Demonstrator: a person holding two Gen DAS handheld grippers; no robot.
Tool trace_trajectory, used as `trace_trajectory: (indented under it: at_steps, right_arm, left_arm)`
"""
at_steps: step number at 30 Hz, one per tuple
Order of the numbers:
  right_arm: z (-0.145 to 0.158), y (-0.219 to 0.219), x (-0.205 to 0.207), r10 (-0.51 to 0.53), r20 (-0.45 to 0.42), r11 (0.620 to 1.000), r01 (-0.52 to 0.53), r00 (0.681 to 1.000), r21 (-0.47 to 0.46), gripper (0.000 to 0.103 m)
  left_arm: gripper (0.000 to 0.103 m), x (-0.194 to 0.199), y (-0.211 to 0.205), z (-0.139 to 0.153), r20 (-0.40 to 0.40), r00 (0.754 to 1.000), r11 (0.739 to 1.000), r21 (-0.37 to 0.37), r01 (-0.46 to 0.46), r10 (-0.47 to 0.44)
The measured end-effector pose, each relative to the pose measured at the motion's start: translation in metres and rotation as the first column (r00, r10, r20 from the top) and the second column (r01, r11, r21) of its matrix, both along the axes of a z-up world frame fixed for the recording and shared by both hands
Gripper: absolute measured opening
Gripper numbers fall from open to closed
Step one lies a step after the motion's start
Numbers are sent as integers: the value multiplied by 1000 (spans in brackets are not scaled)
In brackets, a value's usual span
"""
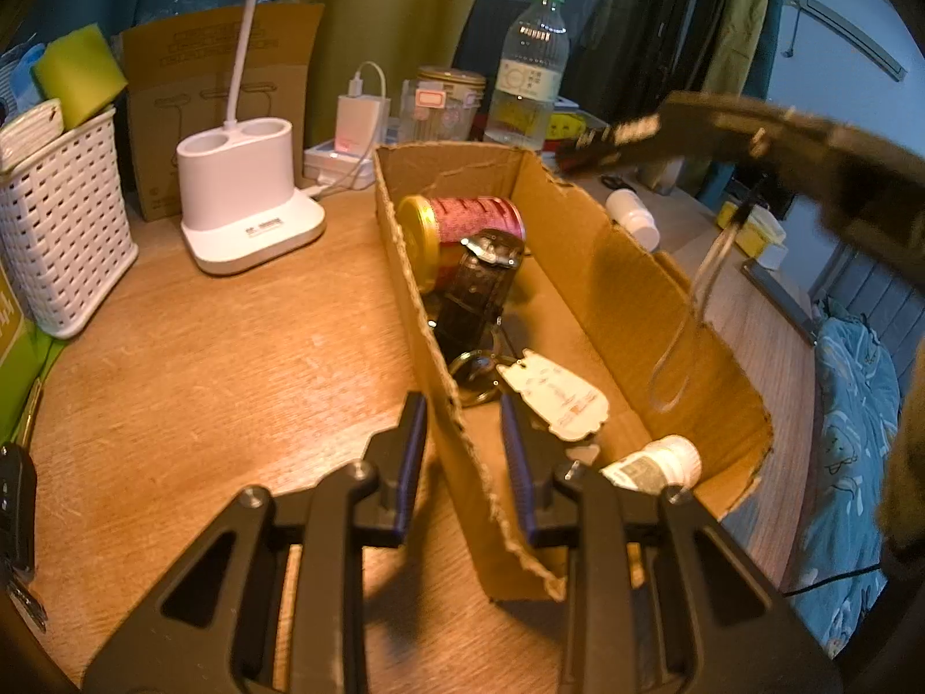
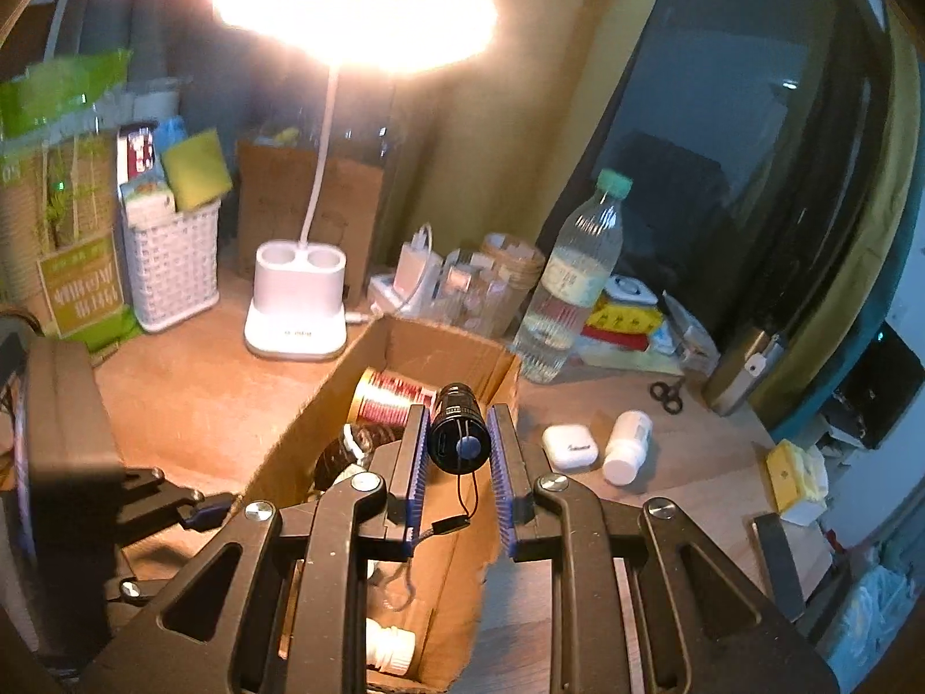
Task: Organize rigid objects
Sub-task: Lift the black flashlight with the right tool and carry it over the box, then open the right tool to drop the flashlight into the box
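An open cardboard box (image 1: pixel 584 266) lies on the wooden desk. It holds a red and gold can (image 1: pixel 462 225), a dark watch (image 1: pixel 477 289), a key ring with a white tag (image 1: pixel 549 399) and a small white bottle (image 1: pixel 659 465). My left gripper (image 1: pixel 465 445) straddles the box's near wall, its pads close to the cardboard. My right gripper (image 2: pixel 459 451) is shut on a small black flashlight (image 2: pixel 459 434) and holds it above the box (image 2: pixel 439 347); its wrist cord hangs down. The right gripper also shows in the left wrist view (image 1: pixel 624 139), blurred, above the box's far side.
A white desk lamp base (image 1: pixel 248 196), a white basket (image 1: pixel 58 220), a water bottle (image 1: pixel 529 69) and a jar (image 1: pixel 445 98) stand behind the box. A white earbud case (image 2: pixel 569 445), a white pill bottle (image 2: pixel 627 445) and scissors (image 2: pixel 668 393) lie right of the box.
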State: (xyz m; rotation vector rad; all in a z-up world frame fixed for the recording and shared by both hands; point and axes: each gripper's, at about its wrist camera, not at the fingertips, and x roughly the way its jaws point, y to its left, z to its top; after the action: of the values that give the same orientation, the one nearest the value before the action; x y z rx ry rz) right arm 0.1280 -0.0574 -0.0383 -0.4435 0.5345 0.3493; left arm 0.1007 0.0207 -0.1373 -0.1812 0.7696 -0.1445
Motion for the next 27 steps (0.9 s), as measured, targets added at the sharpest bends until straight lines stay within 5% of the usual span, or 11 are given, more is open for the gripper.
trace_trajectory:
  at_steps: [13,27]
  right_arm:
    - [-54,11,21,-22,-115,996,12,993,-90,21]
    - [-67,7,23,-10,-186,995,-8,982,-97,21]
  left_arm:
    - [28,0,0,0,0,1000,1000,0,0,0]
    - [28,0,0,0,0,1000,1000,0,0,0]
